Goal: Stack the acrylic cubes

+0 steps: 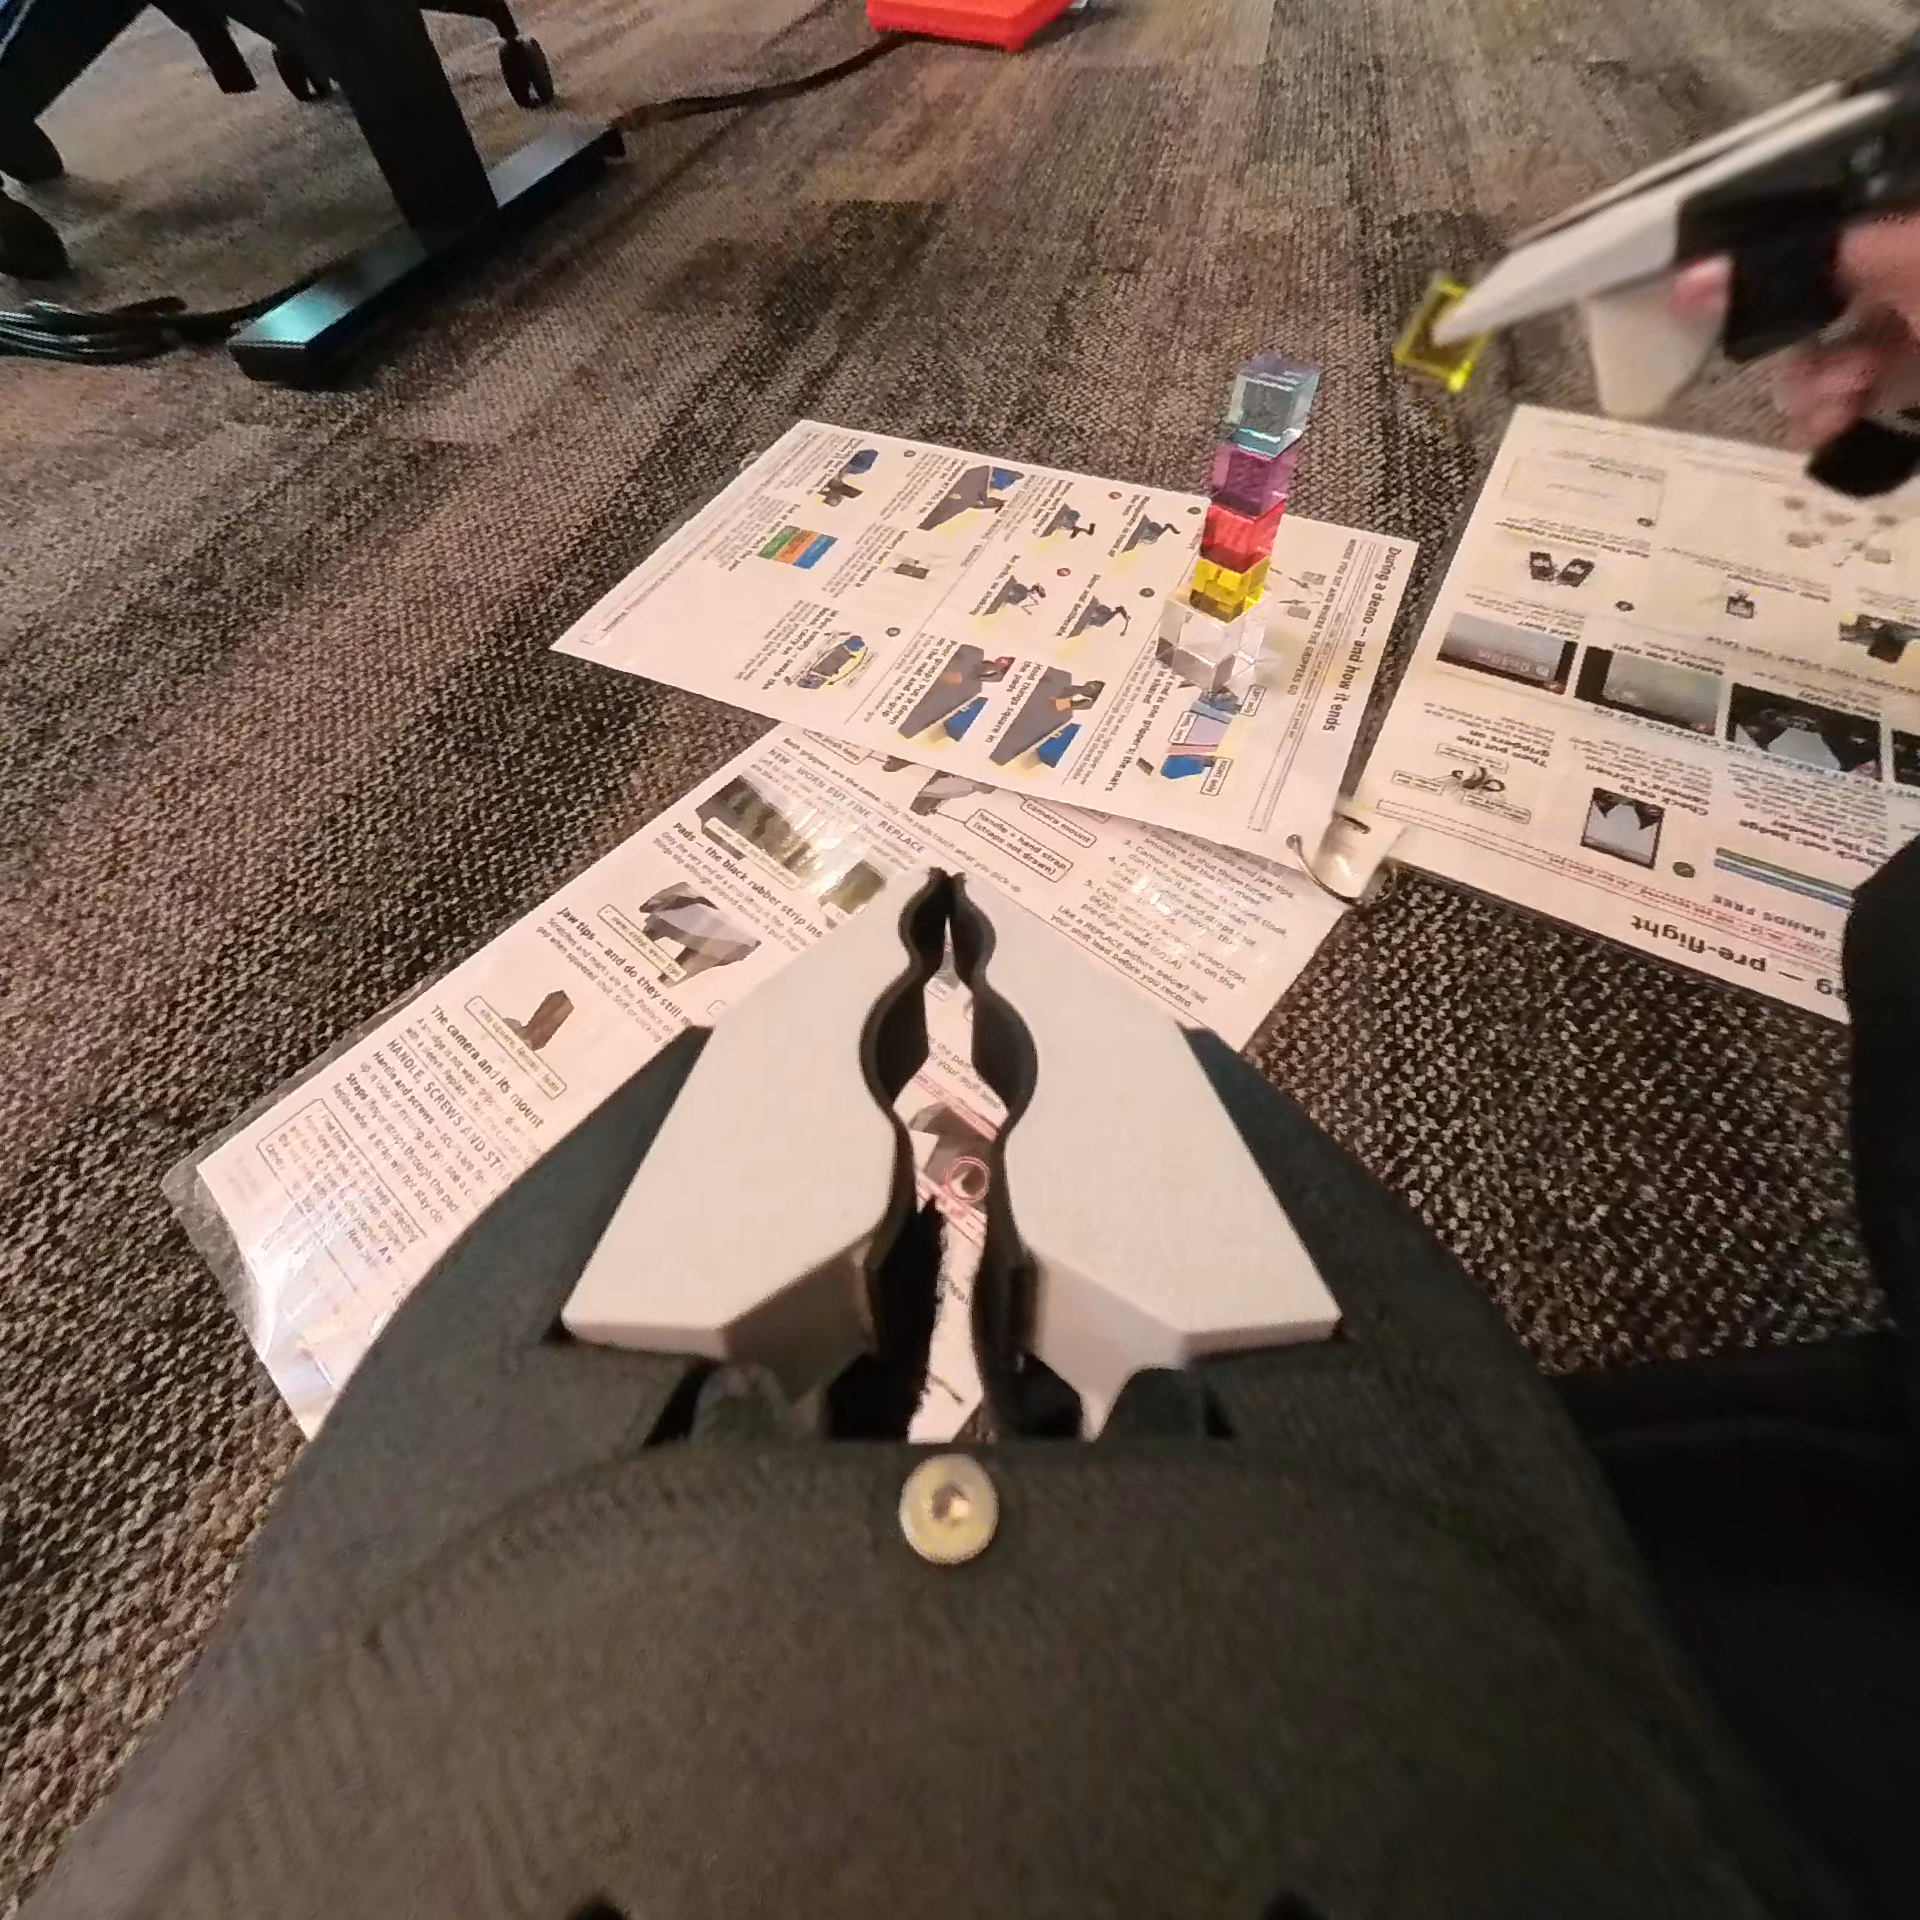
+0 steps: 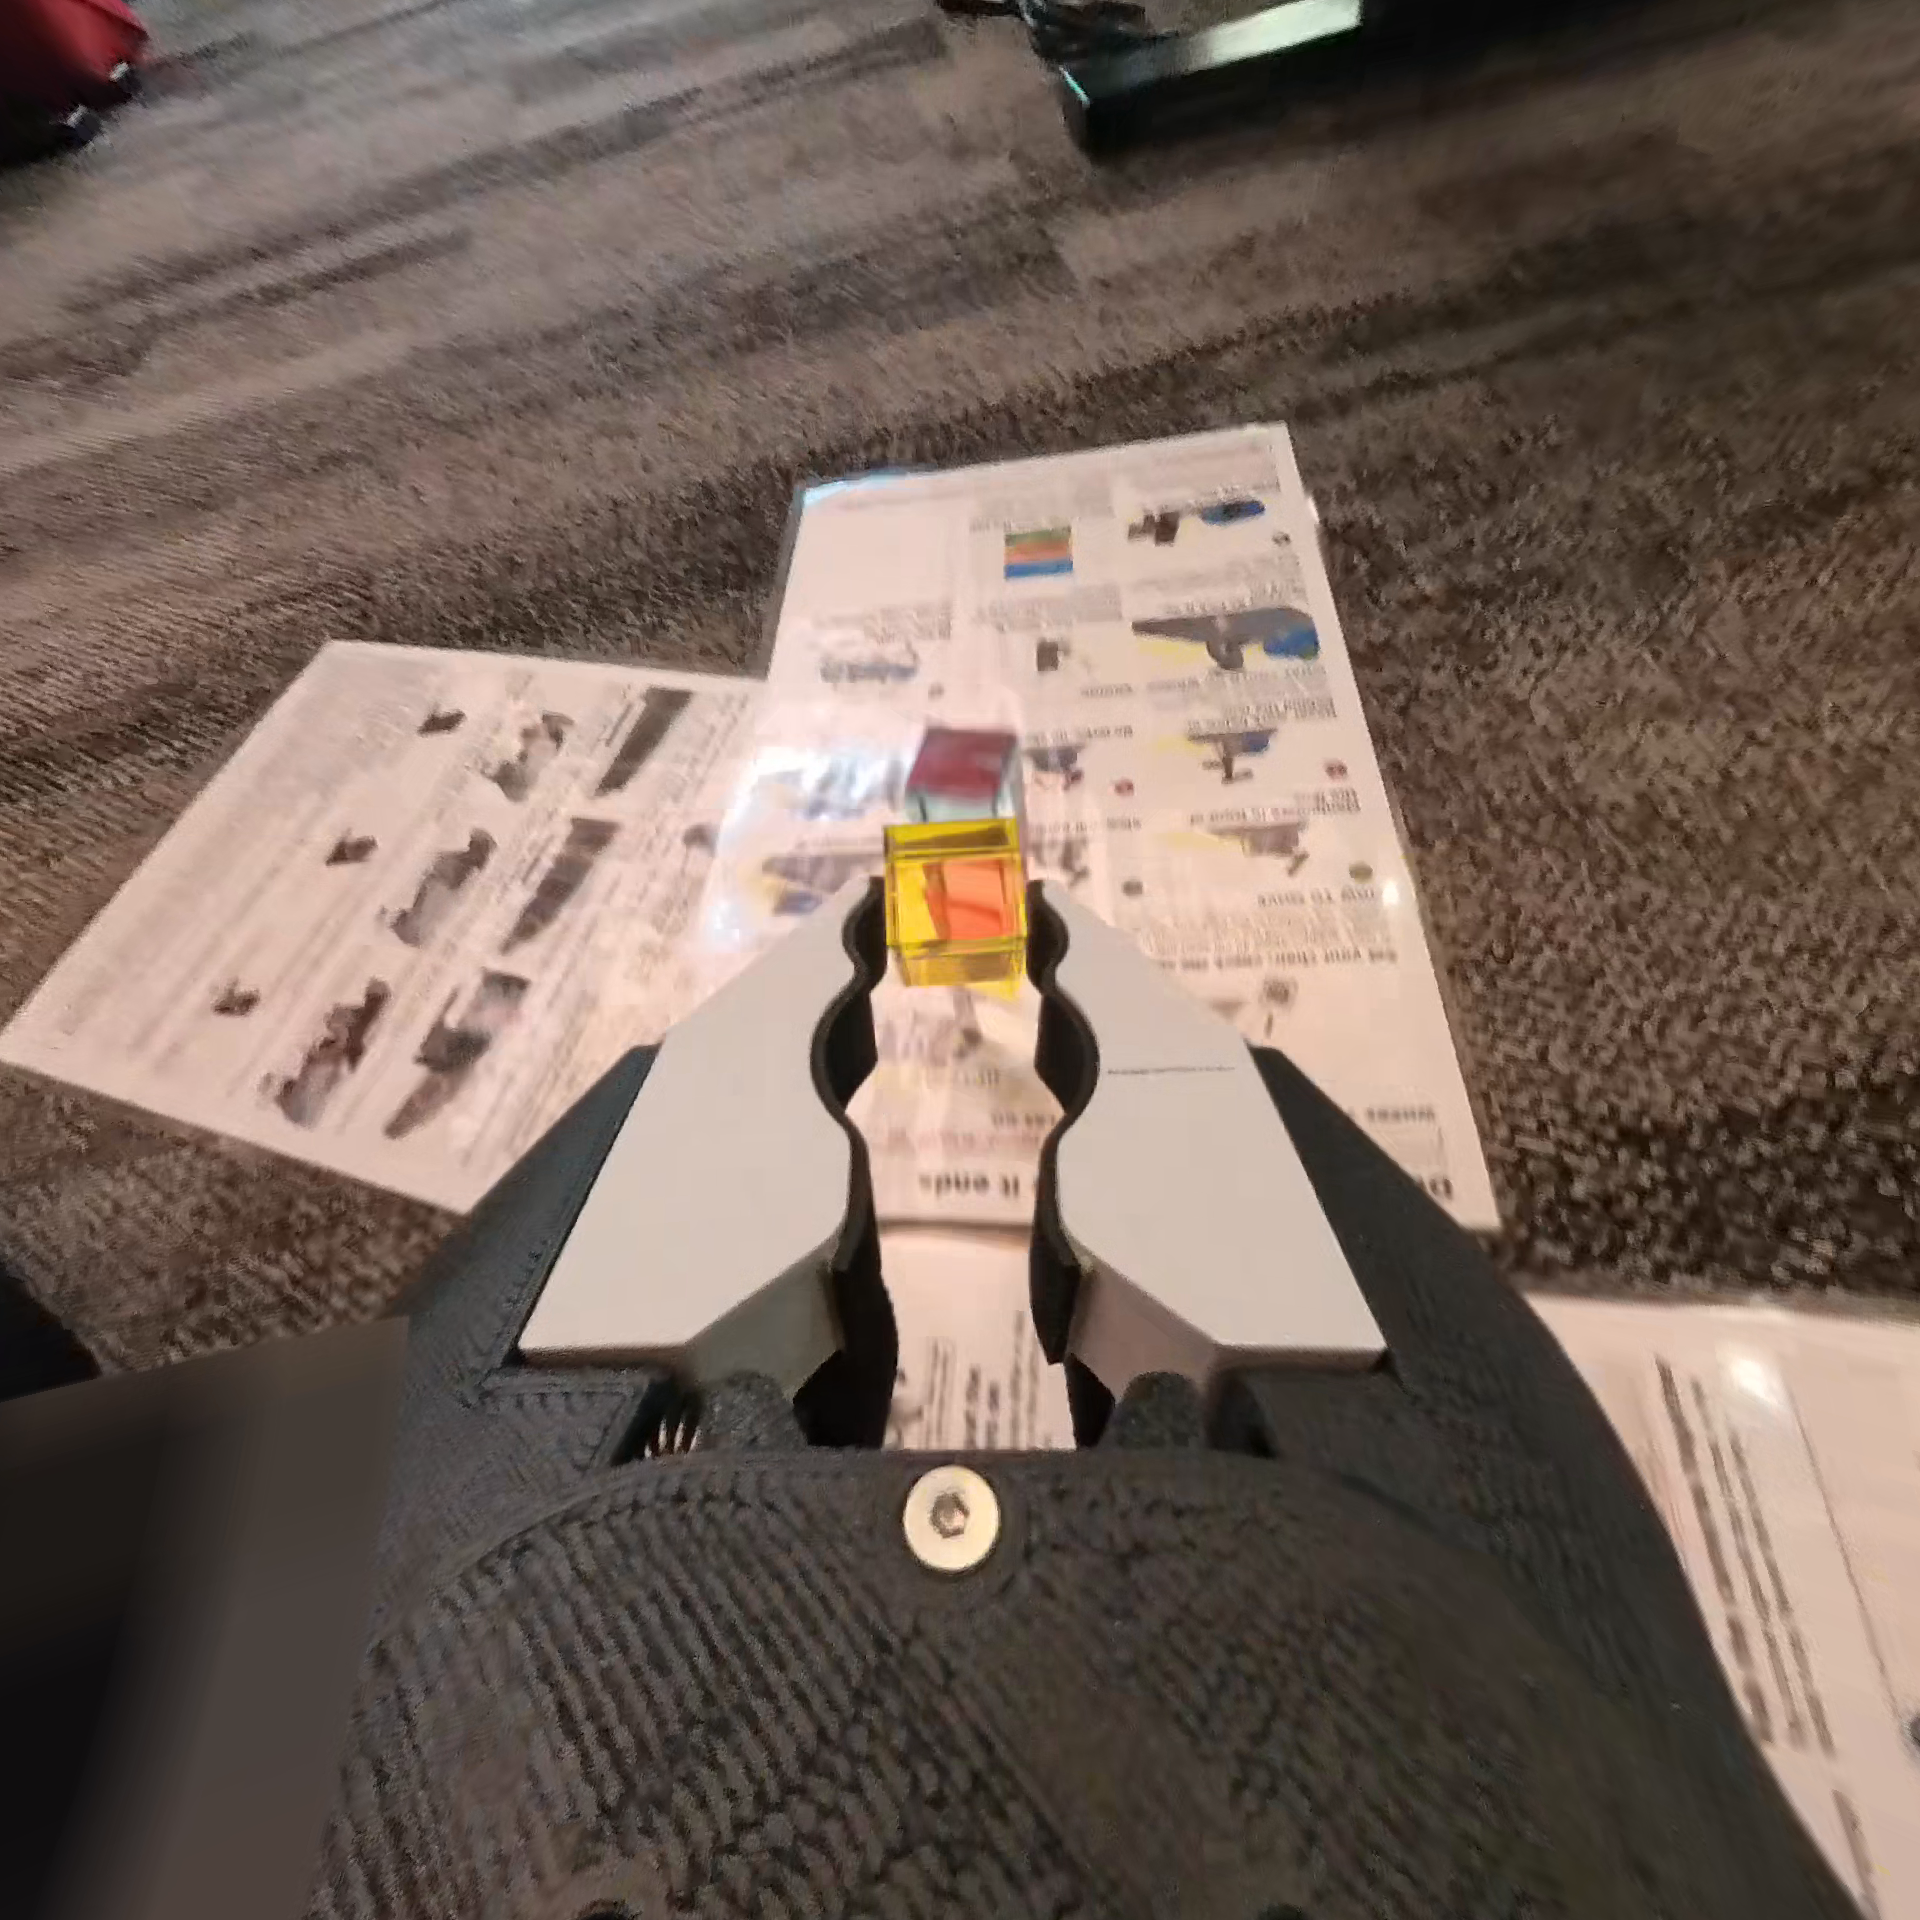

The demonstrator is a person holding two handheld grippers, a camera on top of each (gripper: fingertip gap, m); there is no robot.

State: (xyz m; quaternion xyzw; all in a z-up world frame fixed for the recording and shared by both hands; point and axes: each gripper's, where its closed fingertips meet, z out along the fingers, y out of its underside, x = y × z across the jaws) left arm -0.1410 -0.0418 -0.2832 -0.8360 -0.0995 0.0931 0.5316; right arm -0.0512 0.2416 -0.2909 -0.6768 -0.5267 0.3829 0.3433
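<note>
A: Left gripper (image 1: 948, 883) is hovering low over a printed sheet (image 1: 644, 997), tips pressed together on nothing.

B: Right gripper (image 2: 956, 920) is angling down above the carpet (image 2: 1558, 623), pinching a yellow cube (image 2: 954, 914), raised beside the cube stack (image 1: 1242, 540).

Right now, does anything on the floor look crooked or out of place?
Yes: the tower of see-through cubes stands unevenly, its blocks twisted and offset, with a larger clear cube at the bottom. The printed sheets beneath overlap at odd angles on the carpet.
</note>
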